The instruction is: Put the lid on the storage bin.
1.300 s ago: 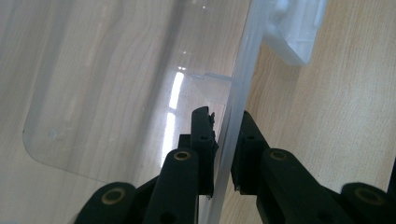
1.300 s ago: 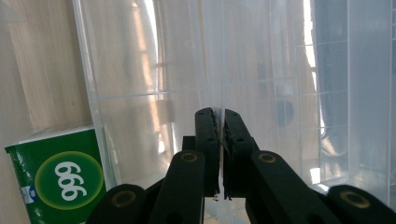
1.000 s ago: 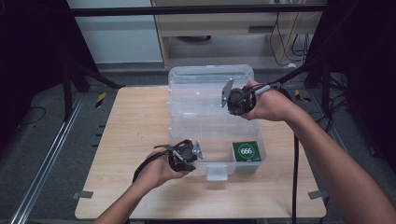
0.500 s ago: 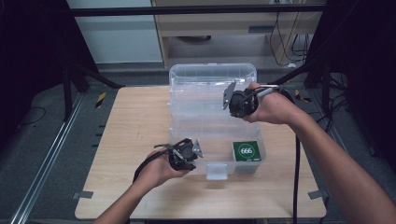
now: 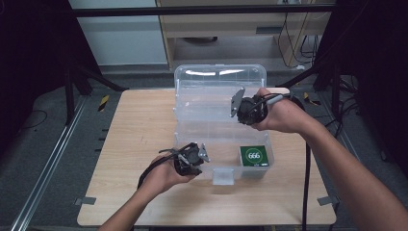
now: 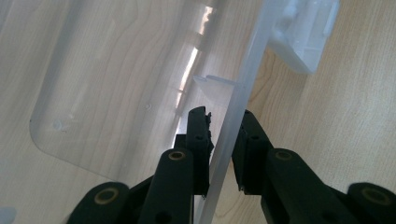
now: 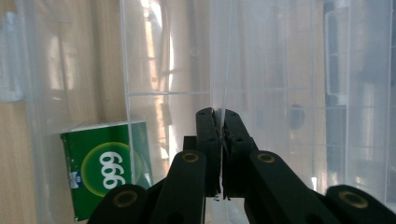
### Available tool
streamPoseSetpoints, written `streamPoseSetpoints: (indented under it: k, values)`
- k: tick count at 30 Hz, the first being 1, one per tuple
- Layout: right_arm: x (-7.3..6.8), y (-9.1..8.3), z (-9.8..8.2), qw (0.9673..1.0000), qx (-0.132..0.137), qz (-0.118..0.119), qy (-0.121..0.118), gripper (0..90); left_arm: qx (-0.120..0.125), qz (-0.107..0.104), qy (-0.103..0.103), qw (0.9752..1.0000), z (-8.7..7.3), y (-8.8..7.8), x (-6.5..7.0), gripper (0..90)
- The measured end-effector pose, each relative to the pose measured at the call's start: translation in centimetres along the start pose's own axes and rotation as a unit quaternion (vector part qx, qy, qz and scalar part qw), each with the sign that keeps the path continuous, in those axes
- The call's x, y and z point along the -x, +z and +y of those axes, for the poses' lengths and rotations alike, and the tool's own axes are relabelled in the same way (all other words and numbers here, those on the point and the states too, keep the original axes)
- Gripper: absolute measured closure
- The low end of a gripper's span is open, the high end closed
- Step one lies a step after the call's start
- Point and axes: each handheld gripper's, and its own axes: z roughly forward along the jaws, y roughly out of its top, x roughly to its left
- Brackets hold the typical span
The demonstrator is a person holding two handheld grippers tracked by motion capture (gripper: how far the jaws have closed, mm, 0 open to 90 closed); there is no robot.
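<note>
High view: a clear plastic storage box (image 5: 219, 144) sits mid-frame on the pale wooden table (image 5: 134, 125), a green "666" packet (image 5: 253, 156) at its lower right.
Left gripper (image 6: 223, 135): jaws straddle the box's front wall, with a sliver of gap showing.
Right gripper (image 7: 219, 140): pinched tight on the thin clear lid (image 7: 280, 70).
Risk: the lid looks liable to slip or flex free; the left grip seems loose enough to let the box skid.
</note>
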Motion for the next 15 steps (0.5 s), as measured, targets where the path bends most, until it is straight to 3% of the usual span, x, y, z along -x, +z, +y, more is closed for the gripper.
streamPoseSetpoints:
  k: [4,5,8,15]
  values:
    - [-1.0,-0.3,-0.3,1.0000,0.005,0.001,-0.002,87.5,0.002,0.002,0.001,1.0000,0.0,0.0,0.0,77.4]
    - [-1.2,-0.3,-0.4,1.0000,0.008,0.003,-0.001,87.5,0.009,0.011,0.008,0.9999,0.0,0.0,-0.2,77.4]
    - [-1.8,-0.4,-0.7,0.9999,0.011,0.005,-0.001,87.4,0.010,0.004,-0.006,0.9999,-0.2,0.0,0.0,76.9]
    - [-2.5,-0.5,-0.9,0.9999,0.013,0.009,-0.005,87.2,0.019,0.011,-0.010,0.9997,-0.4,0.0,0.2,76.1]
